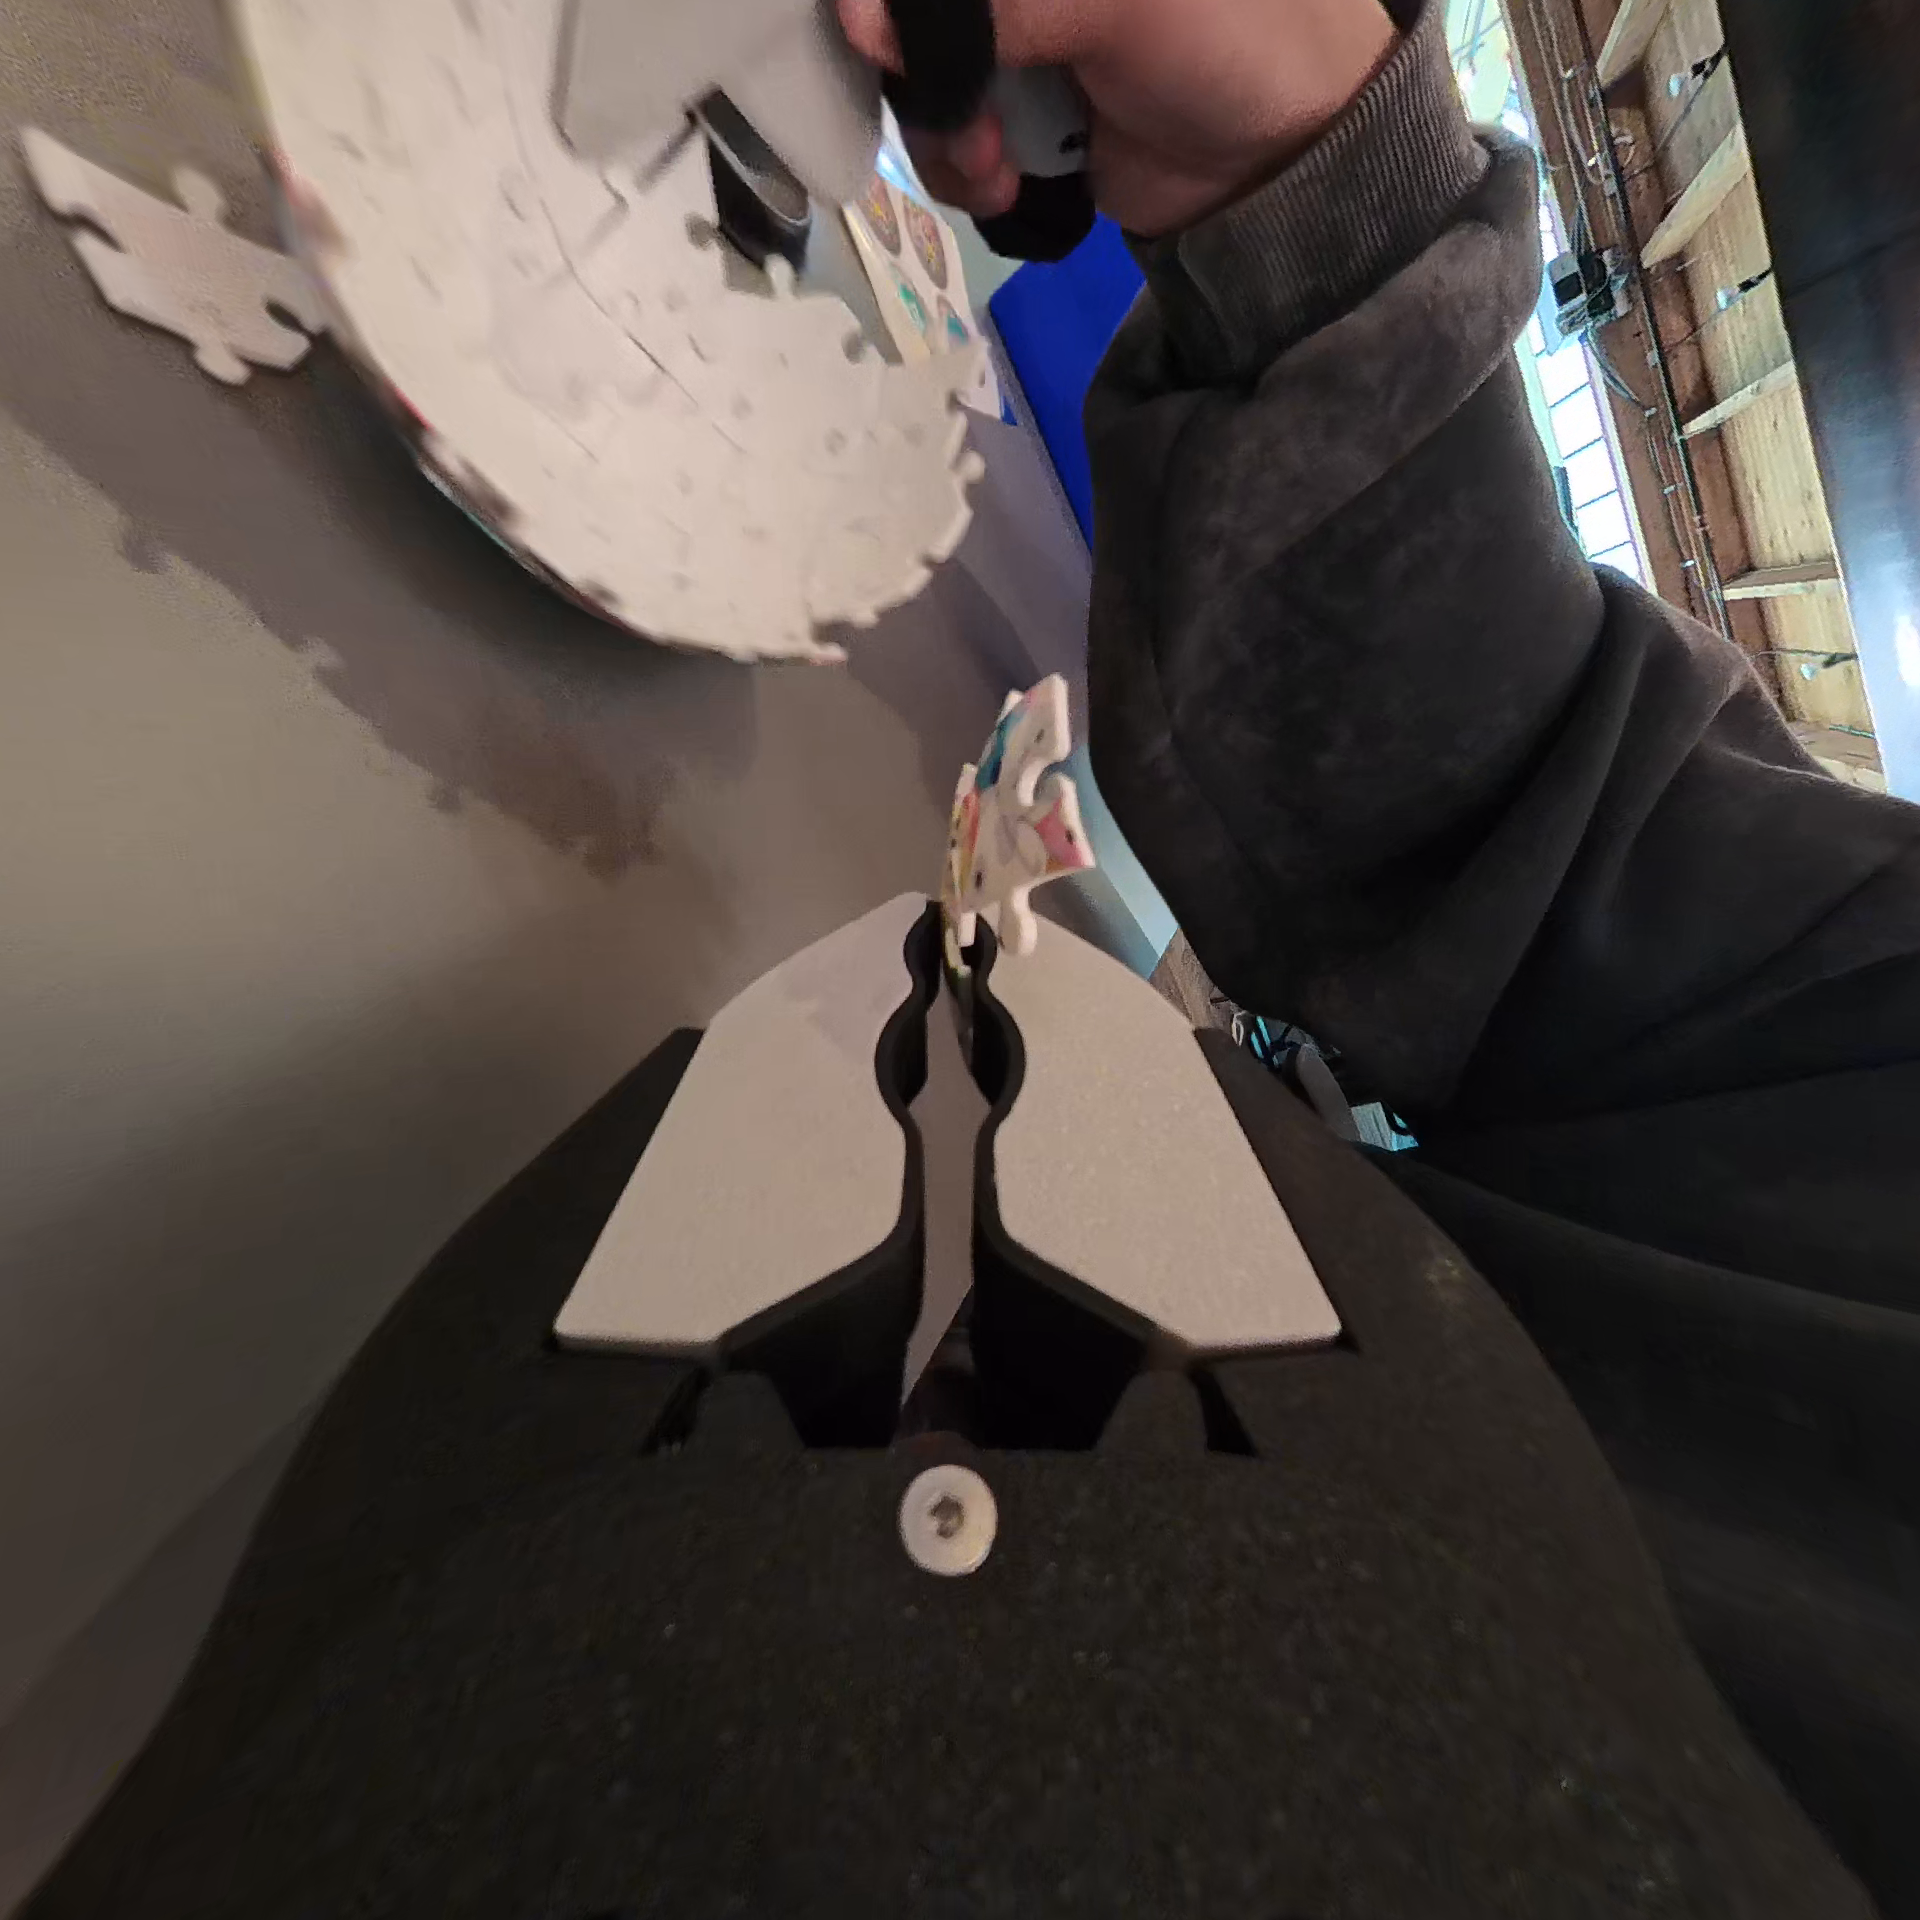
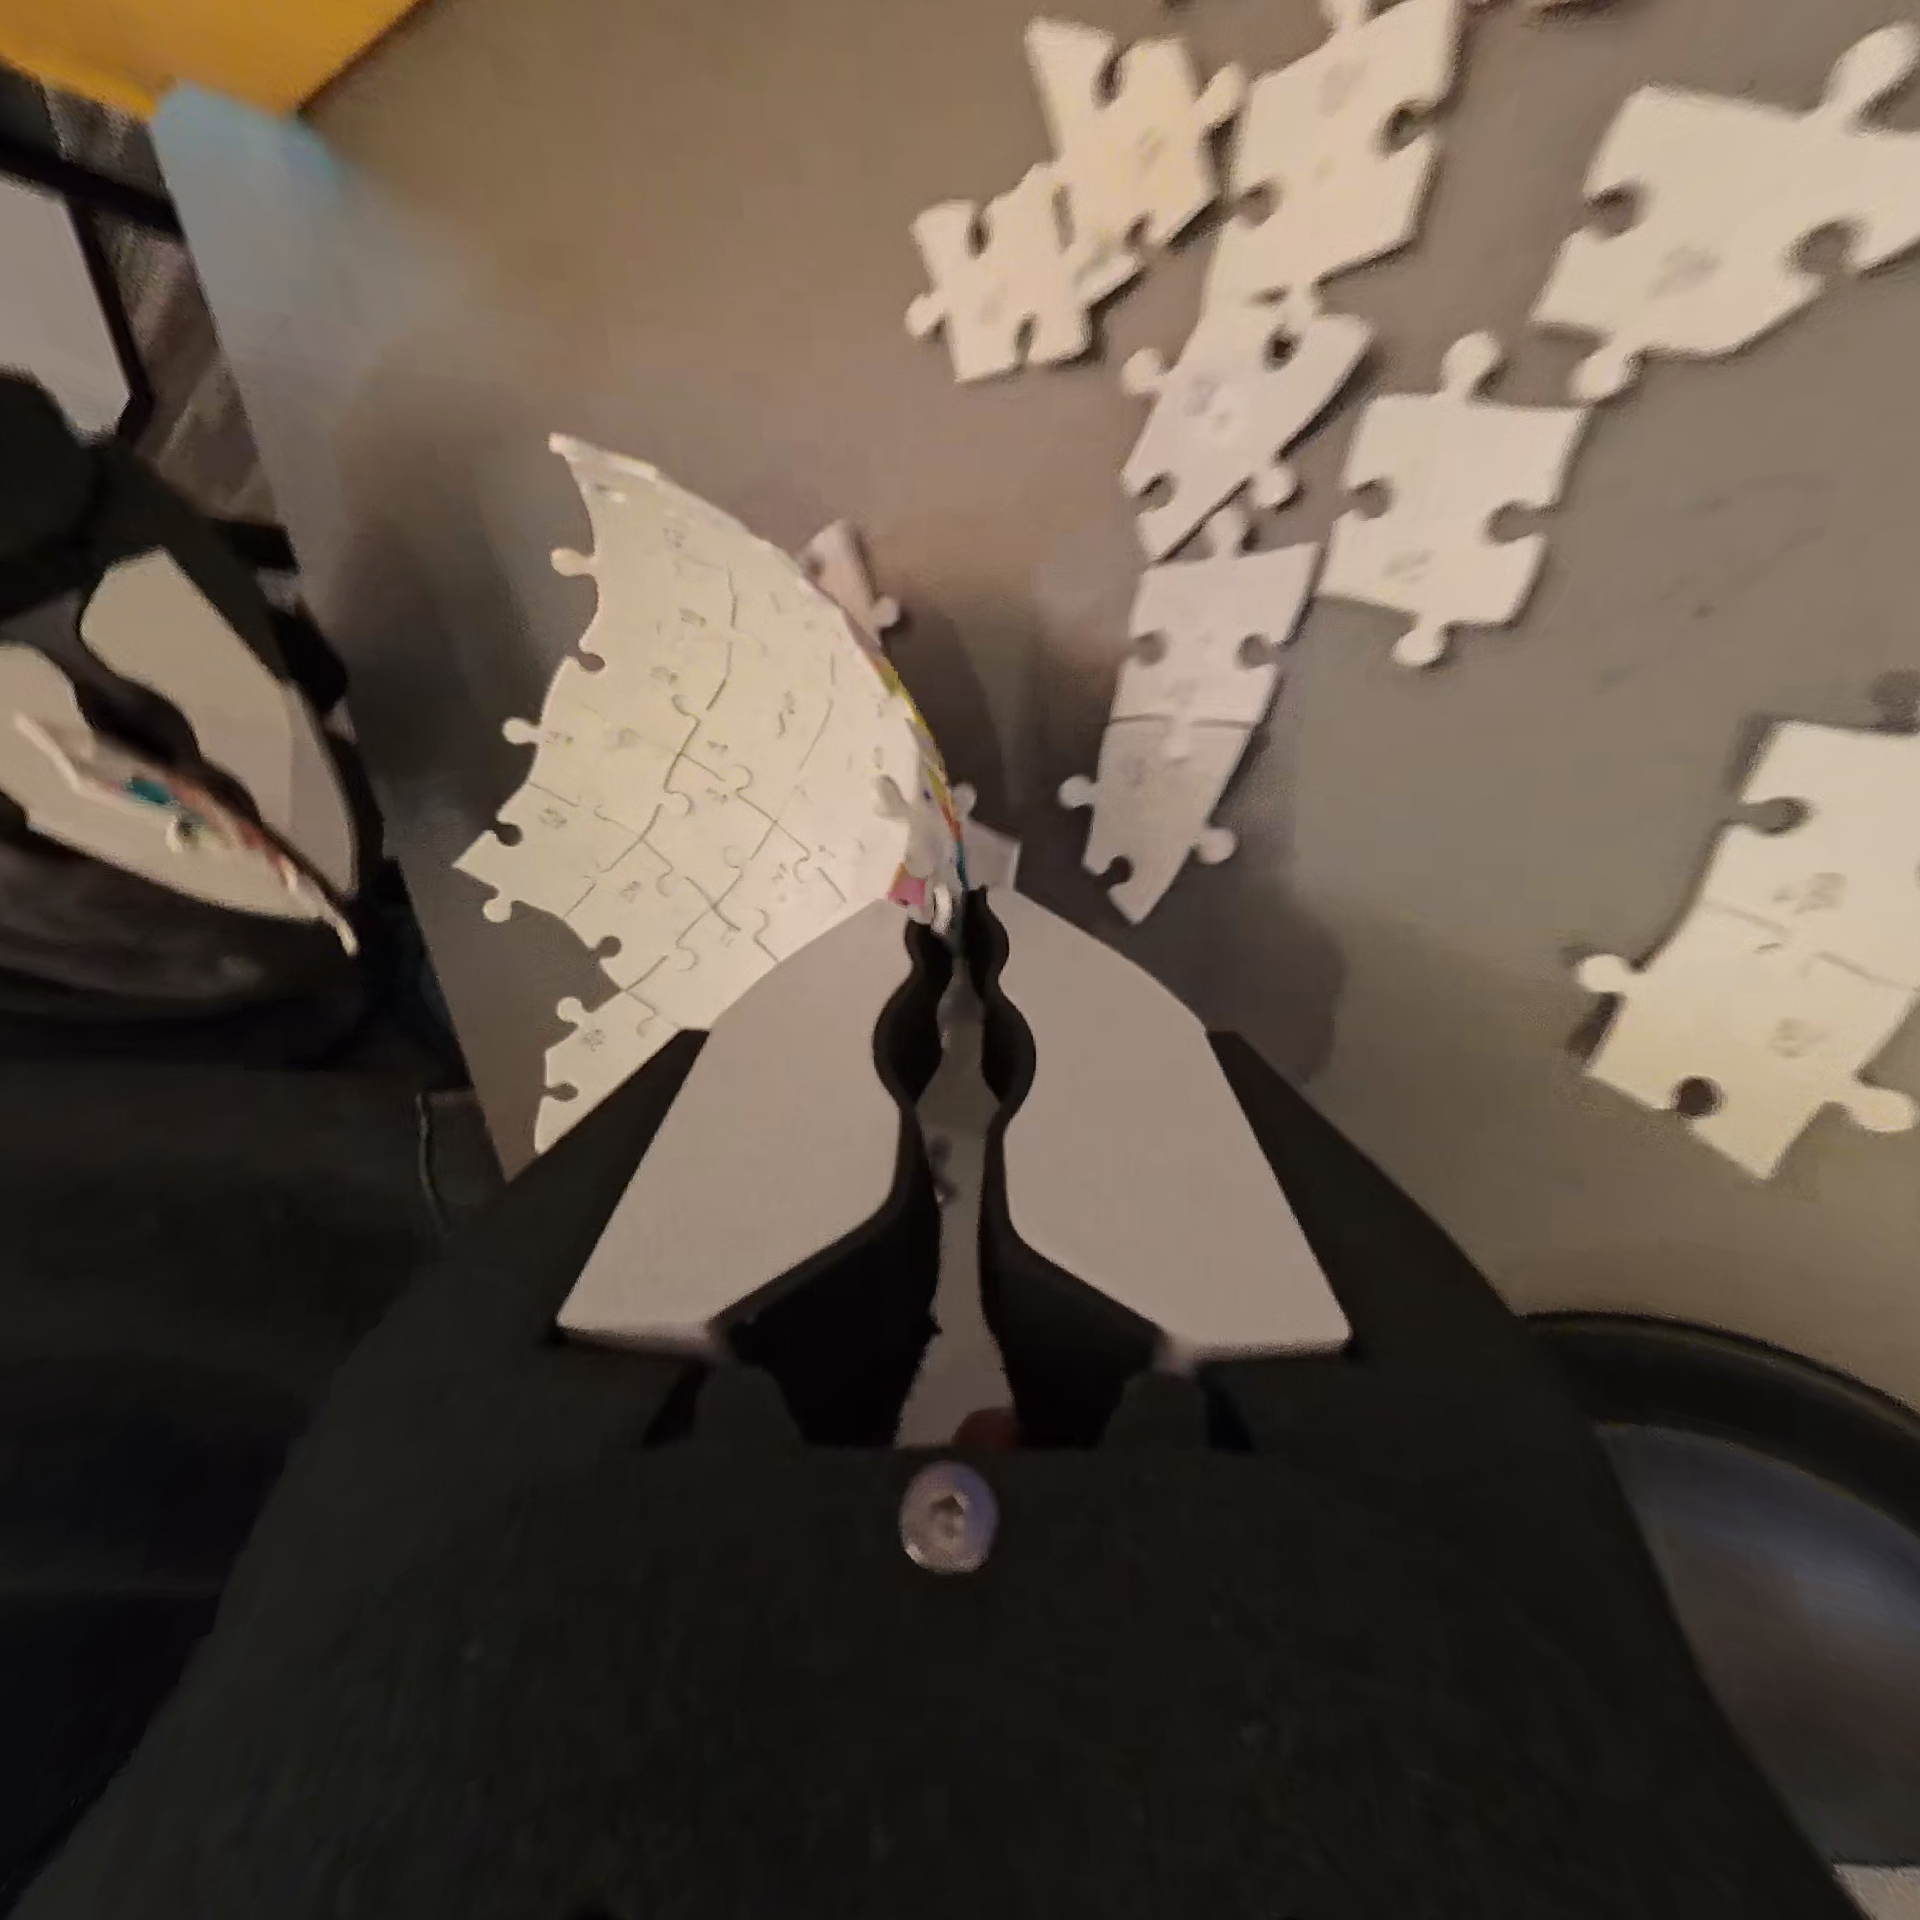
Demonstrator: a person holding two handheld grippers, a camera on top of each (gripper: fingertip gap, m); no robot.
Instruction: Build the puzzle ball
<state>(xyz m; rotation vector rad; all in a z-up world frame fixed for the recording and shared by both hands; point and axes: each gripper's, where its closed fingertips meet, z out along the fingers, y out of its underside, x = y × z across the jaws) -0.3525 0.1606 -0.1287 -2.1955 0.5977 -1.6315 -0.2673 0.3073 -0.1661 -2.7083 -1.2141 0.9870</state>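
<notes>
In the left wrist view, a loose white puzzle piece [image 1: 171, 265] lies flat on the grey table [image 1: 260, 935] at the far left. Just right of it, the curved puzzle shell [image 1: 623, 364] hangs above the table with its blank white inside facing the camera, blurred, its knobbed edge pointing down and right. The right gripper [image 1: 727, 94] grips the shell at its top, with a hand [image 1: 1174, 114] in a dark sleeve [image 1: 1403, 623] behind it. Lower down at the centre, the left gripper [image 1: 961, 935] has its 2 fingers pressed nearly together, pinching 1 small colourful piece [image 1: 1013, 821] that stands upright out of the tips, well apart from the shell.

In the right wrist view, the left gripper [image 2: 260, 831] shows at the far left edge with its colourful piece [image 2: 156, 810], blurred. Right of it, the puzzle shell [image 2: 707, 790] stands on edge just ahead of the right gripper [image 2: 961, 914], whose fingers are closed on the shell's coloured rim. Further right, about 8 blank white loose pieces [image 2: 1444, 509] lie scattered flat on the table [image 2: 675, 260], some overlapping or joined. A dark round rim [image 2: 1766, 1382] sits at the lower right; what it belongs to cannot be told.
</notes>
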